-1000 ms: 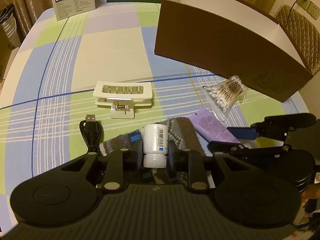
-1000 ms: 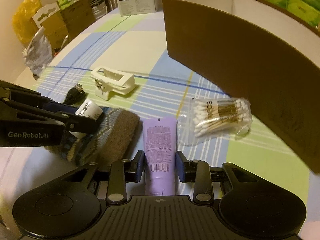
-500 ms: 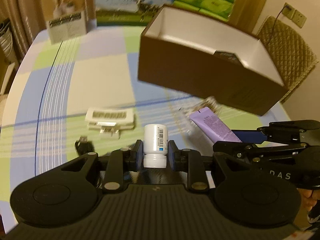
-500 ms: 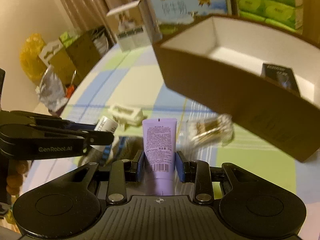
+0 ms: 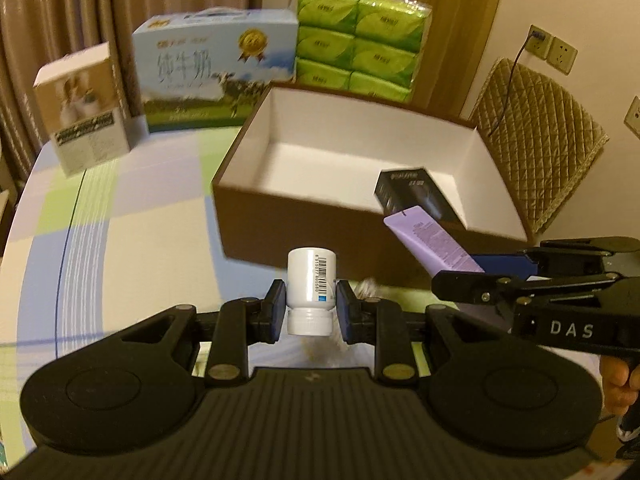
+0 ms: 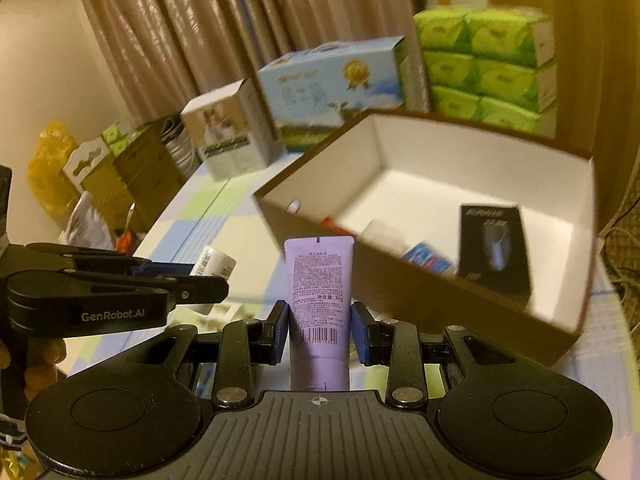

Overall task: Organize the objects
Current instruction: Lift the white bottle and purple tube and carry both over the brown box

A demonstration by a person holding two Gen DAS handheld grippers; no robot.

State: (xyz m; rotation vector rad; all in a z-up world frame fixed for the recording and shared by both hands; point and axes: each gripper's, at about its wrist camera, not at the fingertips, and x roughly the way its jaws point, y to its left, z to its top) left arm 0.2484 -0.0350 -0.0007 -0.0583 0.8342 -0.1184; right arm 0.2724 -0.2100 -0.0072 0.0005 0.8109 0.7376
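**Both grippers loaded, held up in front of the box**

Left gripper (image 5: 311, 307) pinches a white bottle (image 5: 311, 284) between its pads, cap end toward the camera, barcode label facing right. The bottle is off the table, in front of the near wall of the brown box (image 5: 304, 224).

Right gripper (image 6: 319, 330) pinches a purple tube (image 6: 319, 292) by its lower half, crimped end pointing away, printed text and barcode facing up. The tube's far end sits close to the box's near corner; whether it is over the rim I cannot tell.

The box is open, white inside, and stands on a checked tablecloth (image 5: 132, 216). Inside it: a black carton (image 6: 493, 244) lying against the right part of the near wall, plus a blue-and-red item (image 6: 426, 258) and a whitish one (image 6: 384, 232), both blurred.

Behind the box stand a blue milk carton (image 5: 216, 76), a smaller white-and-tan carton (image 5: 82, 114) and a stack of green tissue packs (image 5: 360, 44). Brown curtains (image 6: 192, 36) hang at the back.

A person's fingers (image 5: 616, 380) show at the right gripper's handle.
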